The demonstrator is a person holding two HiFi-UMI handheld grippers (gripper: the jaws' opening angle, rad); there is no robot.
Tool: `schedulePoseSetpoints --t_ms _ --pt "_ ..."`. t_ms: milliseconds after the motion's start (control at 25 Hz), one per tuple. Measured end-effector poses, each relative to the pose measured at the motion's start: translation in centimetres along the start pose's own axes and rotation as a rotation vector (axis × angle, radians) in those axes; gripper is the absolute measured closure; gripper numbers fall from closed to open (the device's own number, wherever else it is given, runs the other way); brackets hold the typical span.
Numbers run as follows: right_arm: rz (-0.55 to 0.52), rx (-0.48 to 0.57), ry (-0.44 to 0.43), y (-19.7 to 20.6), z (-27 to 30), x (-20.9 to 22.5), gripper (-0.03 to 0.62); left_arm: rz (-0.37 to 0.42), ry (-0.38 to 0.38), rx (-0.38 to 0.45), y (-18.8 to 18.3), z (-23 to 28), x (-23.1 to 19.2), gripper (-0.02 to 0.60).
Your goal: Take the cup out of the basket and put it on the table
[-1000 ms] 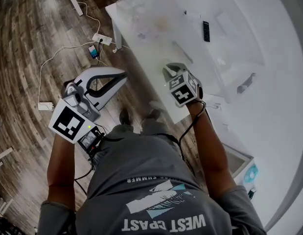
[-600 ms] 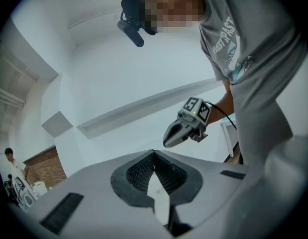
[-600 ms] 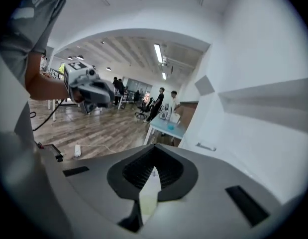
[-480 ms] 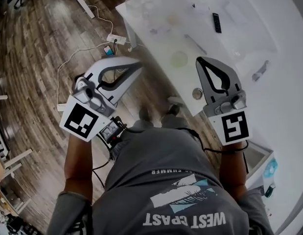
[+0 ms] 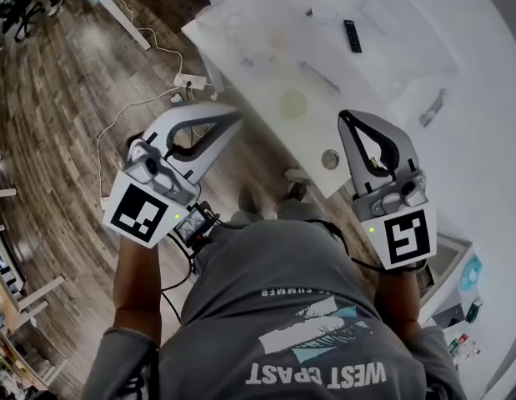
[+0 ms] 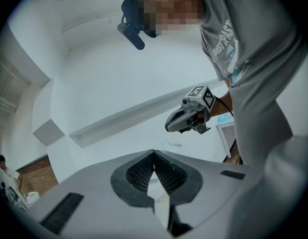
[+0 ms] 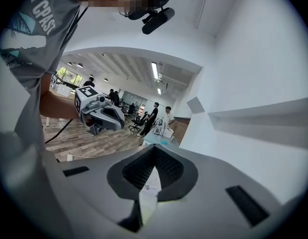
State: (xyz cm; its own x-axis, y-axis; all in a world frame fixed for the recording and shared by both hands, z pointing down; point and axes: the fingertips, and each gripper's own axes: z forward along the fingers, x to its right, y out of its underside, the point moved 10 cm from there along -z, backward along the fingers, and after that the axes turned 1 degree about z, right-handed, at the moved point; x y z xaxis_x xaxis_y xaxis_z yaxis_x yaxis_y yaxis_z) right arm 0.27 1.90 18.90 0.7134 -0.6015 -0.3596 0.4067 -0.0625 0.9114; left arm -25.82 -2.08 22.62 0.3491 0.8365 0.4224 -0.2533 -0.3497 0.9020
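Cup [image 5: 293, 104] seems upright on table [image 5: 391, 57], mouth up; left gripper [image 5: 231, 116] and right gripper [image 5: 348, 117] closed.

grey shirt [image 5: 283, 302], "WEST COAST" (upside down)

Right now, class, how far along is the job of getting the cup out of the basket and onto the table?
Looks done: a small round cup-like thing sits on the white table near its edge, though I cannot confirm it is the cup. In hand: nothing; left gripper and right gripper are both shut and empty. Left: apparently nothing; no basket shows.
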Motion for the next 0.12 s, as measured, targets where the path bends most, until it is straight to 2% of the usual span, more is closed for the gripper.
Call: schedulePoseSetpoints --t_ms 120 --pt "0.0 -0.001 0.005 -0.57 -0.59 -0.3 0.583 0.002 0.008 0.002 -0.7 -0.26 0.08 0.572"
